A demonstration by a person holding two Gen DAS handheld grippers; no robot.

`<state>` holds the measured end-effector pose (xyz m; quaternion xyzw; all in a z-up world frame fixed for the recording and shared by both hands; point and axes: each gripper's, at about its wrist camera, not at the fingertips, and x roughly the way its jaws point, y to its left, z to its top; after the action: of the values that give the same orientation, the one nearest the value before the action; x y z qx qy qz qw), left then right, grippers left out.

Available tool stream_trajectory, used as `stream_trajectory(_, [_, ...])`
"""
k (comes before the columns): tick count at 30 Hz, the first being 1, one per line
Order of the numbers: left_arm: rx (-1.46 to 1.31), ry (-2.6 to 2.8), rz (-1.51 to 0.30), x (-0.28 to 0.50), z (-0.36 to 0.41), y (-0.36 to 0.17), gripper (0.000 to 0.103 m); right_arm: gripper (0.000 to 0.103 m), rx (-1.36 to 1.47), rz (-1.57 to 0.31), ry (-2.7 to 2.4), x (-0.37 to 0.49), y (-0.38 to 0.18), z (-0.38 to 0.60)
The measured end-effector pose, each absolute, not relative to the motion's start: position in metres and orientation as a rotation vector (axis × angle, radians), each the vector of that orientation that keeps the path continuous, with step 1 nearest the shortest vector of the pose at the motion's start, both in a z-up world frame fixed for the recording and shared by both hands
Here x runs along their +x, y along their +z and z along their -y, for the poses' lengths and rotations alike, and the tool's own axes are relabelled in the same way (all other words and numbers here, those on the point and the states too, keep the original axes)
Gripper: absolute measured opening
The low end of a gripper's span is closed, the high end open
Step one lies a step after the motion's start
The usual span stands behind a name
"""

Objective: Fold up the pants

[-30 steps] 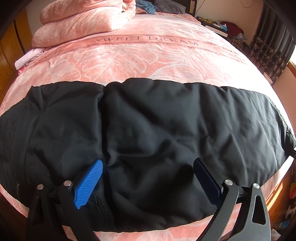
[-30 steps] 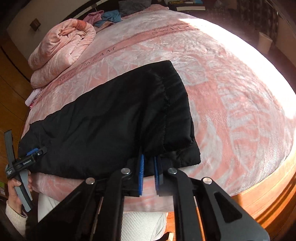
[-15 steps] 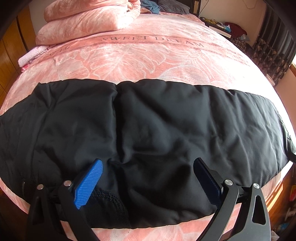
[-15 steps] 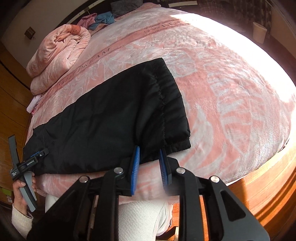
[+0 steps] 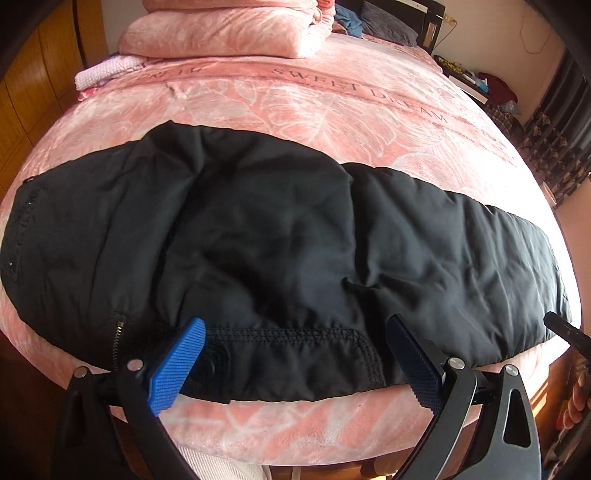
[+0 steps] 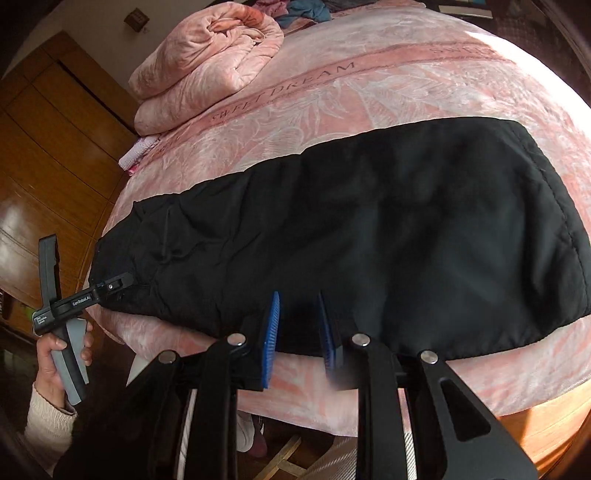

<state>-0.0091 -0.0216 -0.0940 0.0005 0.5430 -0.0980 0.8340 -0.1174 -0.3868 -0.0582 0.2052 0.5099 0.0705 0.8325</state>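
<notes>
I see a bed (image 5: 332,110) under a pink leaf-print blanket lettered "SWEET DREAM"; on it, black pants (image 5: 295,240) lie flat and a folded pink quilt (image 5: 229,33) lies at the far end.

One pair of black pants (image 5: 288,251) lies on one pink bed (image 5: 332,107). At twelve o'clock sits one stack of folded pink blankets (image 5: 225,29), with one small white towel (image 5: 107,70) at ten o'clock. Two grippers are present: a left gripper (image 5: 295,362) and a right gripper (image 6: 299,332).
</notes>
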Motion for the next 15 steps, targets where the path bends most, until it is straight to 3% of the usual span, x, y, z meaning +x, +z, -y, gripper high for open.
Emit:
stream_trajectory(6, [0.031, -0.137, -1.219, 0.003, -0.015, -0.127, 0.099, 0.024, 0.364, -1.166, 0.089, -0.101, -0.084, 0.368])
stream_trajectory(15, [-0.109, -0.089, -1.137, -0.007, -0.080, -0.094, 0.097, 0.027, 0.364, -1.099, 0.150, -0.097, -0.057, 0.343])
